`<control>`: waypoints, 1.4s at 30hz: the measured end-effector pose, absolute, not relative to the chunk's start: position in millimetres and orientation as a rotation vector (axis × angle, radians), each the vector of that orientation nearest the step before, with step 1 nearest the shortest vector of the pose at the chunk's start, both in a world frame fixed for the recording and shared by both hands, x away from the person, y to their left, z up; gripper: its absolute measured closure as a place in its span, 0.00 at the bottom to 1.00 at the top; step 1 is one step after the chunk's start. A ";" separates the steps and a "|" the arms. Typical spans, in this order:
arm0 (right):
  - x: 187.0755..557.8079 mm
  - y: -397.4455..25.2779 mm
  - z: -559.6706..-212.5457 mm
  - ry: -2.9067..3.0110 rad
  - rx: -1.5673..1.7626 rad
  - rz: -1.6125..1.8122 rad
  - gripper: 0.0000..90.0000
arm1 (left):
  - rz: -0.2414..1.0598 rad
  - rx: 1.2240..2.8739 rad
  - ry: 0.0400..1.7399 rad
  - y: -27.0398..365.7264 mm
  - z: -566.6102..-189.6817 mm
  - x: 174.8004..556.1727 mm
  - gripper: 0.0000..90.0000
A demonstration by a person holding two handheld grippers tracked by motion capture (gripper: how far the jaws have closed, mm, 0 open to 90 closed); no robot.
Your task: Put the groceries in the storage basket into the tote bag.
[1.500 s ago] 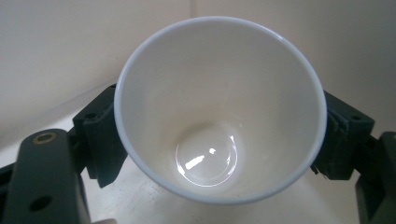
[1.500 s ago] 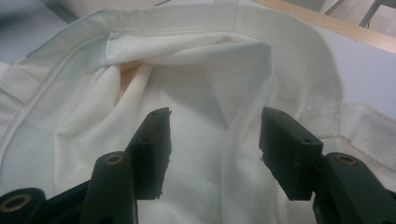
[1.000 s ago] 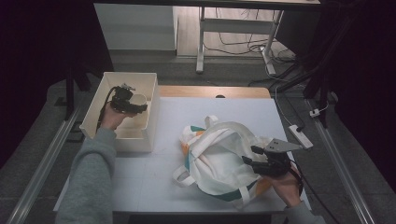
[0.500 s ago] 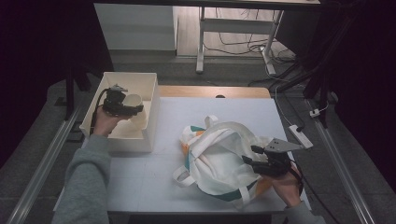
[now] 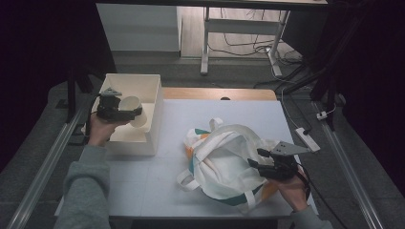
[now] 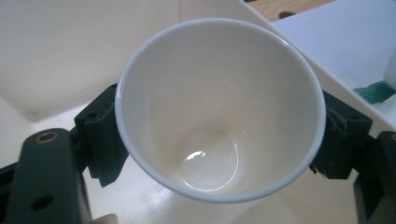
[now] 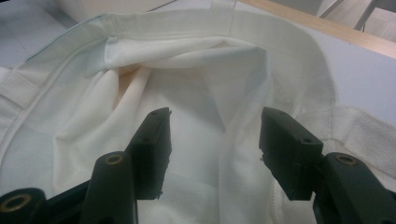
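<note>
1. left gripper (image 5: 125, 113) clamps white cup (image 6: 219, 107), held above the white bin (image 5: 155, 102).
2. right gripper (image 7: 212, 149) jaws apart over tote bag (image 5: 229, 157) mouth.
3. likely step: cup into bag; next needs carry across, mouth kept wide.

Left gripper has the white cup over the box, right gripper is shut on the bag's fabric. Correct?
Not quite. The right gripper is open, jaws apart over the bag, as the right gripper view shows. The left gripper does hold the cup over the box.
</note>
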State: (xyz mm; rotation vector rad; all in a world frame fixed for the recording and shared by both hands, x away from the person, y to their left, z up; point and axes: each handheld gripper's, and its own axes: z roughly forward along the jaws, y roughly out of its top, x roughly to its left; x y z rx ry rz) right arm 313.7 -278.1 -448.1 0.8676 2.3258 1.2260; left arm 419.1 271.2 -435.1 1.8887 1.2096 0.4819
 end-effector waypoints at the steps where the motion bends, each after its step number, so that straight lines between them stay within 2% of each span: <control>1: 313.9 -278.1 -448.1 2.325 0.866 1.226 0.49 | 0.485 1.888 1.204 270.8 -434.3 417.6 0.22; 22: 313.7 -280.1 -448.6 2.311 0.869 1.217 0.49 | 0.527 1.798 1.071 264.0 -398.1 381.5 0.22; 42: 314.3 -280.3 -448.9 2.314 0.867 1.214 0.49 | 0.466 1.733 0.923 246.4 -372.8 361.9 0.22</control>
